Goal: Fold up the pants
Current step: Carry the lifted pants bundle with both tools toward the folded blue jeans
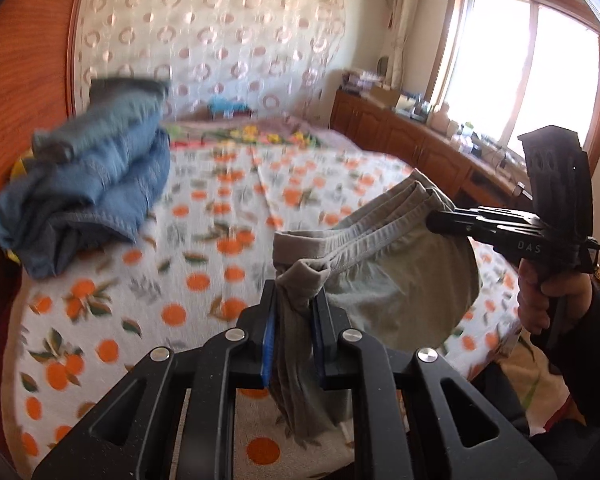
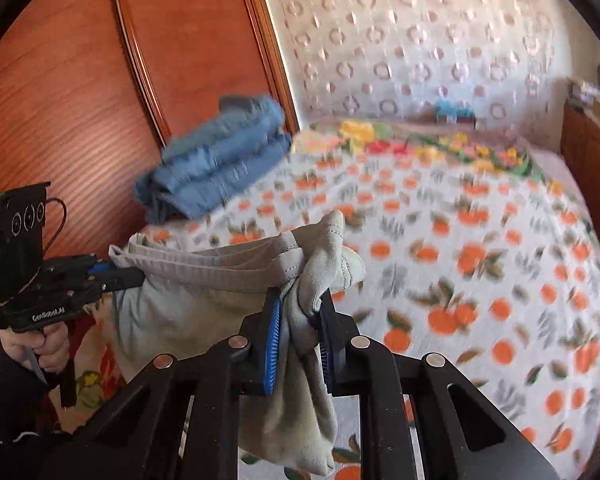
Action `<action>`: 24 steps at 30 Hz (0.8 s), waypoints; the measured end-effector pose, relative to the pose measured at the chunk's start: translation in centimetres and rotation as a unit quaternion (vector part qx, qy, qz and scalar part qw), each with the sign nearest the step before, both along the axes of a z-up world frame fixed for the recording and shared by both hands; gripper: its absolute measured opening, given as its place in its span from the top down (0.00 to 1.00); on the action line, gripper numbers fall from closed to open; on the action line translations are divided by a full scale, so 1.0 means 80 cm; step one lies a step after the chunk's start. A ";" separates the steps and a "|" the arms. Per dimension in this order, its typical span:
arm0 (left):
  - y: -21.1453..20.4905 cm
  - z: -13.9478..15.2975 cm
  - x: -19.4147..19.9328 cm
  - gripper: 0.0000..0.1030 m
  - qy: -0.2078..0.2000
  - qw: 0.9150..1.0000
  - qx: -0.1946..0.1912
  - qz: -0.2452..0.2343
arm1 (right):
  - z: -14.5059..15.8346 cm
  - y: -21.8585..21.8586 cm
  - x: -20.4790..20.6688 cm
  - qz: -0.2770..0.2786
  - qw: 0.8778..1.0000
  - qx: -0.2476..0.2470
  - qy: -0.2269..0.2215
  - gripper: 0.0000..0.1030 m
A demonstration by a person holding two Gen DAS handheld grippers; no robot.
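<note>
Closest to me, my left gripper [image 1: 294,312] is clamped on a bunched corner of the grey pants [image 1: 380,292]; the blue pads [image 1: 269,340] pinch the cloth, and a tail of it hangs down between the fingers toward the bed. My right gripper [image 2: 300,320] is likewise clenched on the other corner, with a wad of grey fabric pushed up above its pads [image 2: 274,336] and more drooping below.

The pants are off the bed, slung between the two grippers. The waistband [image 1: 364,228] runs as the long axis from one grip to the other, roughly side to side in front of me. The body of the garment sags below that line like a shallow pouch. Neither hand is nearer: each holds its own end, and the cloth between looks fairly slack.

Beyond the pants lies the orange-print bedspread [image 1: 204,208], bare in the middle. I judge the coming move needs the waistband line drawn taut and kept parallel to the bed edge before lowering, so the legs drop flat rather than in a heap.

Farther back on my left, a stack of folded blue jeans [image 1: 92,168] sits near the wooden headboard [image 2: 80,80], well apart from the pants. At the far end are a floral blanket [image 1: 252,136] and the patterned curtain [image 1: 220,40].
</note>
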State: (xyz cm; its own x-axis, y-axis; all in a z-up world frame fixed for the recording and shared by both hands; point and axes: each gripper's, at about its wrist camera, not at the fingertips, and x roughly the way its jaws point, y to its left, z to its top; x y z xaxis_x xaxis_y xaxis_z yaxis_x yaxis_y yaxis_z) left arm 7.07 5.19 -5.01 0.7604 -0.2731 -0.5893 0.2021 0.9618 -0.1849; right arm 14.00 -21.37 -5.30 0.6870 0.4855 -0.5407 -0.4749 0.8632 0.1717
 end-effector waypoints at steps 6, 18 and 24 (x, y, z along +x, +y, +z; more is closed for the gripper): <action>0.014 0.046 0.003 0.84 -0.048 0.999 0.004 0.019 | 0.059 0.004 0.004 0.014 0.998 -0.003 -0.061 0.83; 0.093 0.092 0.038 0.84 -0.093 0.991 0.018 0.093 | 0.112 0.079 0.092 0.074 0.989 -0.032 -0.126 0.83; 0.126 0.111 0.061 0.84 -0.104 0.986 0.028 0.126 | 0.121 0.111 0.177 0.104 0.985 -0.038 -0.136 0.83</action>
